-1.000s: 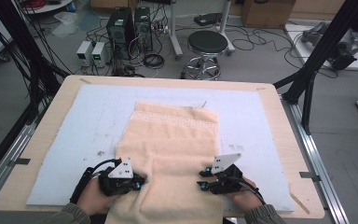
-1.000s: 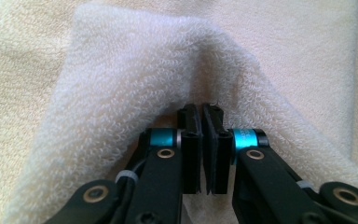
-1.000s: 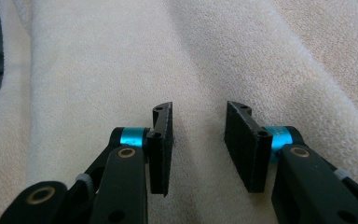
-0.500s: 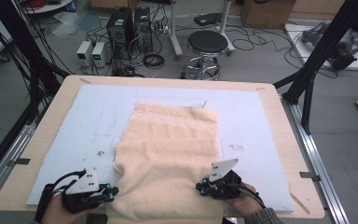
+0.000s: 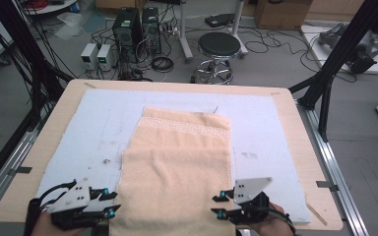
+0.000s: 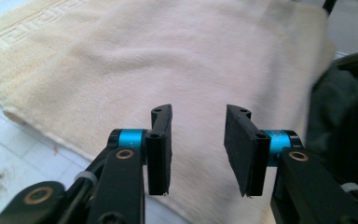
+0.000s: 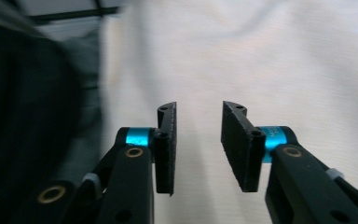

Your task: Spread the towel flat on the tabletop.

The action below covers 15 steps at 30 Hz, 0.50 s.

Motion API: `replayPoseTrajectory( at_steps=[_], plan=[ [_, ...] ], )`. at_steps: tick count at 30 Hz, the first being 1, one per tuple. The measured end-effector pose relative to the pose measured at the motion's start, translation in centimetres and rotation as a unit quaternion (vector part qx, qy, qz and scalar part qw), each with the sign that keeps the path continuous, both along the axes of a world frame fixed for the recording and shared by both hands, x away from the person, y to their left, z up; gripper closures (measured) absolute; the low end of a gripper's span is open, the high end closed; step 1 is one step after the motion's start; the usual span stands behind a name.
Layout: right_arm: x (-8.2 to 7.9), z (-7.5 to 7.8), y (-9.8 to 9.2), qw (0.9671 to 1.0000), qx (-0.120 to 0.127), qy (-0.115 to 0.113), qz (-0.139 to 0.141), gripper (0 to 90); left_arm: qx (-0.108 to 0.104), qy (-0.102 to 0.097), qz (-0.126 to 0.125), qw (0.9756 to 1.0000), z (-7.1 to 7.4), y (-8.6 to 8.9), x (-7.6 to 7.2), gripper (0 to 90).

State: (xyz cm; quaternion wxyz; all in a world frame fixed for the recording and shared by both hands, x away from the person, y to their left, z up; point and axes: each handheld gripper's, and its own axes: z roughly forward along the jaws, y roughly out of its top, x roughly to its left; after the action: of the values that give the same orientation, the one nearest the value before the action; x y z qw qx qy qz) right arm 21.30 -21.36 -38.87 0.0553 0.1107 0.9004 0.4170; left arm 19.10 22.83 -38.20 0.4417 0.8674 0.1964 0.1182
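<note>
Both our left gripper (image 5: 109, 204) and right gripper (image 5: 218, 205) have just opened, jaws apart with nothing between. Risk as we judge it: the folded beige towel (image 5: 177, 167) overhangs the near table (image 5: 295, 128) edge and could slide off, or a pinch might catch a single layer

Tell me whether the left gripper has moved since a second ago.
Yes. The left gripper has slid off the towel to the table's near-left corner, jaws just opened, empty.

High view: sitting above the near table edge, looking forward and down toward 12 o'clock over the table (image 5: 295, 147).
Left gripper view: riding low, looking close across the towel (image 6: 168, 60) toward roughly 2 o'clock.
Right gripper view: hovering close, probably facing 10 o'clock; blurred.
Shared: all three are taking in the towel's near end.
</note>
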Motion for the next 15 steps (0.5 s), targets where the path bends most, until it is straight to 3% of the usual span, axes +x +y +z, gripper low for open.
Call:
replayPoseTrajectory(
  at_steps=[3, 5, 7, 9, 10, 12, 13, 15],
  plan=[
    [2.5, -1.1, 0.0, 0.9997, -0.012, -0.008, -0.021, 60.4, 0.003, 0.009, 0.002, 1.0, -1.7, -1.1, 2.4, 55.2],
    [4.3, -2.1, 0.0, 0.9993, -0.014, 0.001, -0.035, 59.1, 0.021, 0.016, 0.003, 0.9996, -3.0, -1.8, 4.0, 51.4],
    [5.9, -3.3, 0.3, 0.9984, -0.033, 0.016, -0.043, 59.8, 0.034, 0.03, 0.006, 0.999, -4.1, -2.5, 5.5, 50.3],
    [6.5, -4.2, 0.8, 0.9969, -0.06, 0.022, -0.045, 64.9, 0.04, 0.045, -0.001, 0.9982, -4.8, -2.8, 6.4, 51.8],
    [6.6, -4.6, 1.0, 0.9969, -0.063, 0.022, -0.042, 69.3, 0.044, 0.056, -0.011, 0.9974, -5.2, -3.0, 6.6, 57.3],
    [6.6, -4.6, 1.0, 0.9977, -0.054, 0.024, -0.033, 80.8, 0.042, 0.053, -0.019, 0.9975, -5.5, -3.1, 6.7, 68.6],
    [6.5, -4.6, 1.0, 0.9979, -0.053, 0.026, -0.027, 83.5, 0.042, 0.065, -0.02, 0.9968, -5.4, -3.1, 6.8, 74.9],
    [6.2, -4.5, 0.9, 0.998, -0.049, 0.035, -0.021, 85.0, 0.047, 0.064, -0.022, 0.9966, -5.2, -2.9, 6.5, 82.0]
  ],
)
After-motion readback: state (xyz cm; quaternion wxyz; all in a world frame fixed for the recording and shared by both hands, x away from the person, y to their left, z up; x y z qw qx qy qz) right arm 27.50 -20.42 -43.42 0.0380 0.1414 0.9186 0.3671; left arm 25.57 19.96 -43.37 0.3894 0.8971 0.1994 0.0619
